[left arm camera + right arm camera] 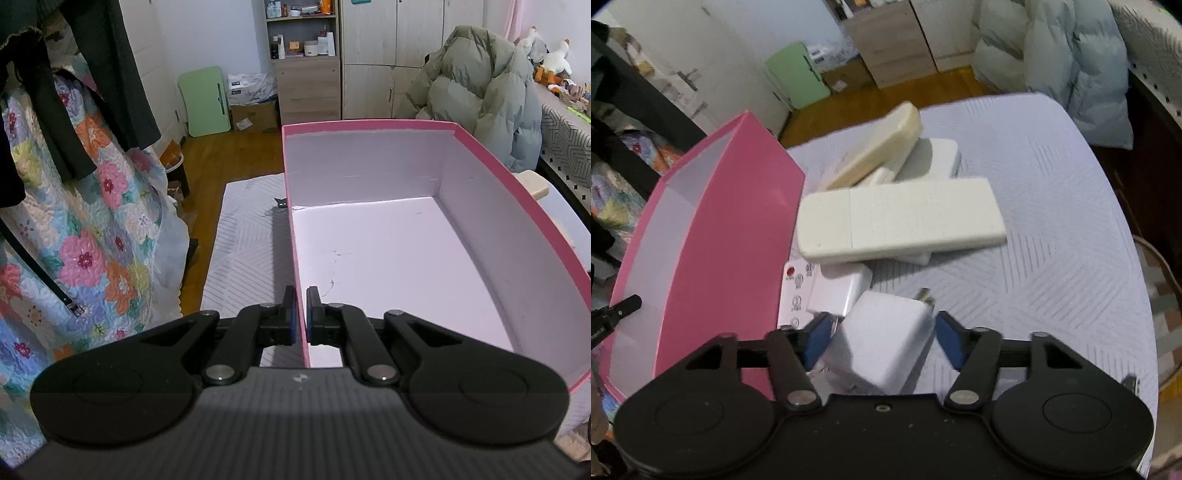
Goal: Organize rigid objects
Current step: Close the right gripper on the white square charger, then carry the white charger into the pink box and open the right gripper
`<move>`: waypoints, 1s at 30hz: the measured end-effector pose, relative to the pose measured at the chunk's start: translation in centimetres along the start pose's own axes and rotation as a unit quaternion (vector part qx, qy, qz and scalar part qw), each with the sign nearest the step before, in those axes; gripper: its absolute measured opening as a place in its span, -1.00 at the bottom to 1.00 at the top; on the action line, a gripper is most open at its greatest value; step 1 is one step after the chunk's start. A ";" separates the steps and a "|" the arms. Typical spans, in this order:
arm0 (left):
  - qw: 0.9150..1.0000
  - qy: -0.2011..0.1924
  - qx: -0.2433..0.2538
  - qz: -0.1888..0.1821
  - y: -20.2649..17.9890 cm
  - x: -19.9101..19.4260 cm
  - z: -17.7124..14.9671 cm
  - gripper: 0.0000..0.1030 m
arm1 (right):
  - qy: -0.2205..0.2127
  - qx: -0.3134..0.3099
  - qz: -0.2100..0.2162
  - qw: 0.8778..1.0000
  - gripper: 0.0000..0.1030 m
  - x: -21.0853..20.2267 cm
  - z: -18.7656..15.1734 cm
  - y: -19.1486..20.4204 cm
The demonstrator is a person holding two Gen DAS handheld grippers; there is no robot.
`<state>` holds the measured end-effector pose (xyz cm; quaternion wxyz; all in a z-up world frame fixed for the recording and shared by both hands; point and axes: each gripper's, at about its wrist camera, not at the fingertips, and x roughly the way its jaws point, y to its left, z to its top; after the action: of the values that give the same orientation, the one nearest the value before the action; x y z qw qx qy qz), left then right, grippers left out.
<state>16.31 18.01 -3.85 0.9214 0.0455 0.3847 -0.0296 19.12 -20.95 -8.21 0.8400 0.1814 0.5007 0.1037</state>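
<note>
Bedroom clutter rings the work area: a wooden shelf unit [307,55] against the far wall, a puffy olive coat [476,92] heaped to the right, a floral quilt [85,229] hanging at the left. Below lies a pale grey quilted mat [1052,221], and on it stands the pink box [491,206], its pale inside bare of any object so far.

At the box's near left wall, the left gripper [301,314] is pinched shut on the thin cardboard, one pad outside and one inside, apparently steadying the box.

To the right of the box, seen from the right wrist, the loose things lie in a pile: a long white remote [901,221] lying crosswise, a cream-coloured remote [879,147] angled behind it, and a flat white remote with a red button [796,291] tucked against the box's pink side. Nearest is a white charger block [882,343], its metal prongs pointing up and away from the camera.

That block sits right between the jaws of the right gripper [882,339], which stand moderately wide. The left pad looks to be touching or nearly touching the block's side; the right pad stands clear of it, so there is no grip yet. The frame is blurred, so contact is uncertain.

The block's broad faces run roughly along the gripper's line, so closing straight in should catch it. The box lies just to the left, a short carry for this hand, which is the nearer one.
</note>
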 end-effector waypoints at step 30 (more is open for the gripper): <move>0.999 0.020 0.002 -0.031 0.7 0.4 0.6 -0.88 | -0.076 -0.030 -0.033 0.996 0.41 -5.4 -1.1 4.8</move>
<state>17.04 18.67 -3.69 0.9120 0.0361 0.4044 -0.0581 15.62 -18.25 -2.34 0.8838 0.1470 0.4373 0.0771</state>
